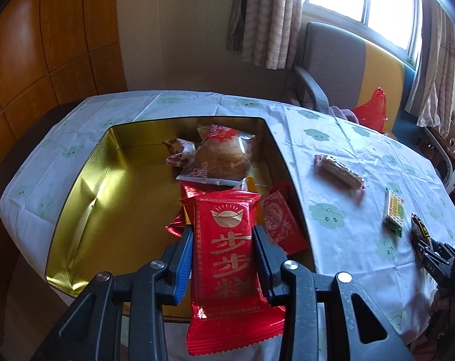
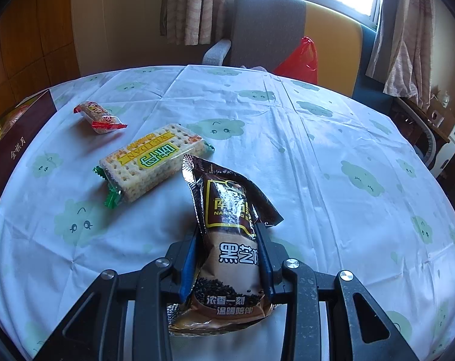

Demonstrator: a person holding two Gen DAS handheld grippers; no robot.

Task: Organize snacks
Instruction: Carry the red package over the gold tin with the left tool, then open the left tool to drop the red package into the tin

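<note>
Red snack packet is clamped in the left gripper over the gold tin, while the right gripper squeezes a black sesame sachet.

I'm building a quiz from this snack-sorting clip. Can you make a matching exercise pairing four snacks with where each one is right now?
Things:
1. red packet with gold characters
2. black sesame sachet
3. cracker pack
4. bread bun in a clear wrapper

Places:
A. lying on the tablecloth
B. inside the gold tin
C. in the left claw
D. in the right claw

Pairs: 1-C, 2-D, 3-A, 4-B
</note>
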